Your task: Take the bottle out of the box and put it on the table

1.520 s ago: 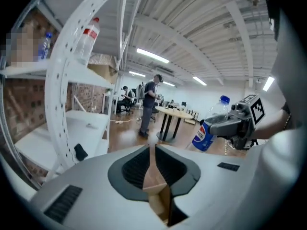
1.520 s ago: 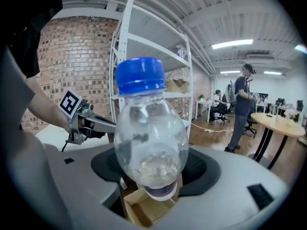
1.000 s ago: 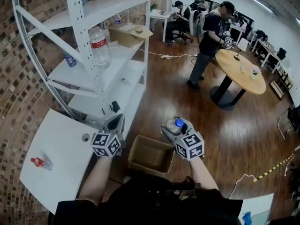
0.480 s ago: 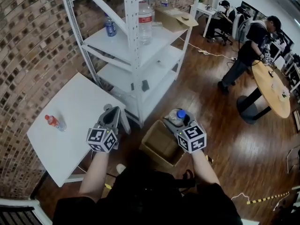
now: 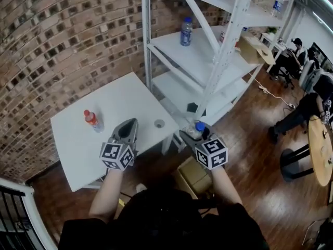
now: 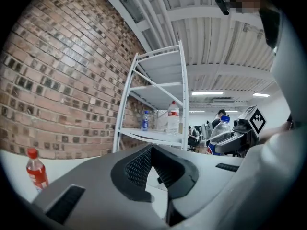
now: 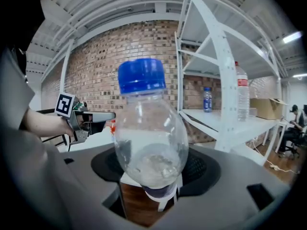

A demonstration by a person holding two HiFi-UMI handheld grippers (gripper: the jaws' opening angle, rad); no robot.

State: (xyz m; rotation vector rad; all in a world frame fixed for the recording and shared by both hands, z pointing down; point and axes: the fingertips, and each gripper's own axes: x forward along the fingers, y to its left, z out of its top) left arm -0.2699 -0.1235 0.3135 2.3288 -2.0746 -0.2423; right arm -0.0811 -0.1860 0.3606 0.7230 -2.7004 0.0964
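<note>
We see a clear plastic bottle point(image 7: 149, 128) with a blue cap, held upright in the right claw point(image 5: 193, 135). The claw's jaws stand wide and press on the bottle's lower body from both sides, just above a white and dark label band. From the head view, the bottle hangs in the air just beside the near right corner of the white tabletop point(image 5: 122, 100), not over it and not resting on anything. Below and nearer to us, the open cardboard box point(image 5: 193, 177) sits on the wooden floor point(image 5: 250, 155), partly hidden by our right arm.

The left claw point(image 5: 129, 130) hovers over the near edge of the tabletop. Its jaws are pressed together with nothing between them. The two claws are level with each other and well apart, each with a black-and-white marker cube towards us.

On the tabletop, a small bottle with a red cap point(image 5: 92, 121) stands near the far left side, and a round hole point(image 5: 159, 123) shows near the right edge. Behind the tabletop runs a brick wall point(image 5: 62, 30). To the right stands a white metal shelf unit point(image 5: 218, 61) carrying a blue-labelled bottle point(image 5: 186, 31) and a second cardboard box point(image 5: 254, 48). Farther right, a round wooden table point(image 5: 319, 152) stands with a person beside it.
</note>
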